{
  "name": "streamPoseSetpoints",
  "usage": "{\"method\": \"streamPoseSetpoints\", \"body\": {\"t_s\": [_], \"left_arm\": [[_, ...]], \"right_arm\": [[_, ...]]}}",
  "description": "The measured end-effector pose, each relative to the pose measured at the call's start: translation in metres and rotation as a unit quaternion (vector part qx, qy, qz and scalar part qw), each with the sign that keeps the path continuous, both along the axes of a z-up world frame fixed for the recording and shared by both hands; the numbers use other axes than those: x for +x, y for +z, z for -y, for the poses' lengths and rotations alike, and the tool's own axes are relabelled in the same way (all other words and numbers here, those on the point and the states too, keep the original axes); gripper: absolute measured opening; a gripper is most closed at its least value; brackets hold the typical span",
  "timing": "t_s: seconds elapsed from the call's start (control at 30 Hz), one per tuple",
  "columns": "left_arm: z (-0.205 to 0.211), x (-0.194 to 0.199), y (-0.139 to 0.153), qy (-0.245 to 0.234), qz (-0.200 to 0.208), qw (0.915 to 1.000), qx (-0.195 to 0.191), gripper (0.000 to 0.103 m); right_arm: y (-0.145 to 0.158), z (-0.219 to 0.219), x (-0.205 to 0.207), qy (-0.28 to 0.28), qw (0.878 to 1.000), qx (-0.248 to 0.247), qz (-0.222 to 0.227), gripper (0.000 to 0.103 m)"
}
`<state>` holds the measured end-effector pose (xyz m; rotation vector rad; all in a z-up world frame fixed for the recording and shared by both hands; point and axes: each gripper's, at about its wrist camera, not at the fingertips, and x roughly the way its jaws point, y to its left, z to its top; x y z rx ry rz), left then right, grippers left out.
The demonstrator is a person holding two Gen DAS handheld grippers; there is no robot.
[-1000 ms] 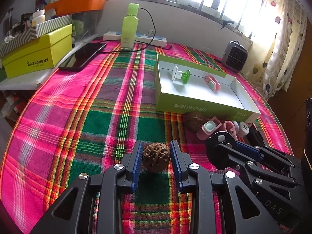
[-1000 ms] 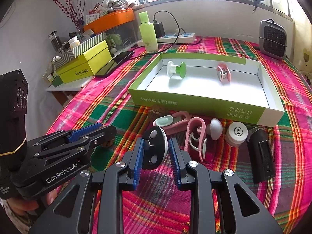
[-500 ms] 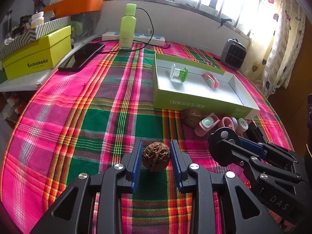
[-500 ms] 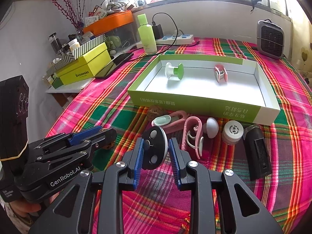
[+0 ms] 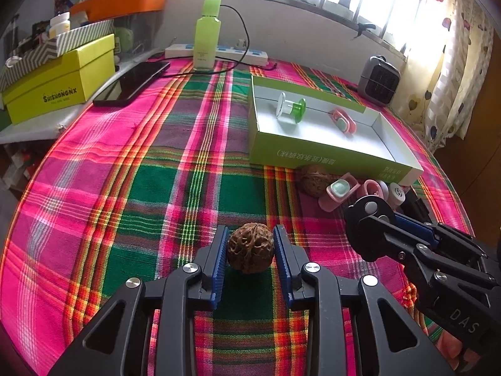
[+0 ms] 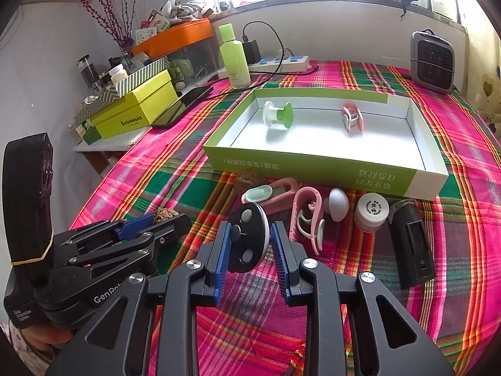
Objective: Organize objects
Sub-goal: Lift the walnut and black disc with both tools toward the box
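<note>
My left gripper (image 5: 250, 247) is shut on a brown walnut (image 5: 250, 247), held above the plaid cloth. My right gripper (image 6: 248, 240) is shut on a black oval disc with round buttons (image 6: 247, 238). The open green box (image 6: 316, 164) holds a white-and-green spool (image 6: 277, 115) and a pink clip (image 6: 352, 117). In front of the box lie a second walnut (image 5: 314, 179), pink clips (image 6: 305, 216), a white egg shape (image 6: 337, 204), a small white jar (image 6: 372, 211) and a black case (image 6: 412, 244). The left gripper also shows in the right wrist view (image 6: 162, 216).
A green bottle (image 5: 207, 33), a power strip (image 5: 219, 53) and cable stand at the back. A black phone (image 5: 133, 83) and a yellow box (image 5: 59, 89) lie at the left. A grey heater (image 6: 433, 58) stands at the back right.
Both grippers have risen and drawn back slightly with their objects still held; the box and loose items look a little farther away.
</note>
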<state>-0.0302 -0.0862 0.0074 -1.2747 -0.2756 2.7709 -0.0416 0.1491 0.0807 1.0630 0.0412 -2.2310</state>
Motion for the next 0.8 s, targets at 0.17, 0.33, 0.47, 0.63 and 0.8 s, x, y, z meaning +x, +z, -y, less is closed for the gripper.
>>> {"method": "streamPoseSetpoints", "body": {"t_s": [0.17, 0.33, 0.47, 0.63, 0.8], "left_arm": [[-0.006, 0.0, 0.004, -0.002, -0.004, 1.0, 0.0, 0.027], [-0.009, 0.002, 0.016, -0.007, -0.016, 0.9998, -0.001, 0.027], [-0.029, -0.013, 0.026, -0.014, -0.022, 0.9997, -0.001, 0.027], [-0.04, -0.025, 0.036, -0.021, -0.03, 0.9993, -0.002, 0.027], [-0.047, -0.037, 0.042, -0.029, -0.034, 0.999, 0.0, 0.027]], "right_arm": [[0.001, -0.001, 0.0, -0.002, 1.0, -0.001, -0.002, 0.028], [0.007, -0.003, 0.0, -0.004, 1.0, -0.005, -0.008, 0.028], [0.011, -0.006, -0.001, -0.007, 1.0, -0.008, -0.012, 0.028], [0.02, -0.011, -0.006, -0.013, 1.0, -0.012, -0.02, 0.028], [0.023, -0.017, -0.016, -0.021, 0.999, -0.013, -0.021, 0.028]]}}
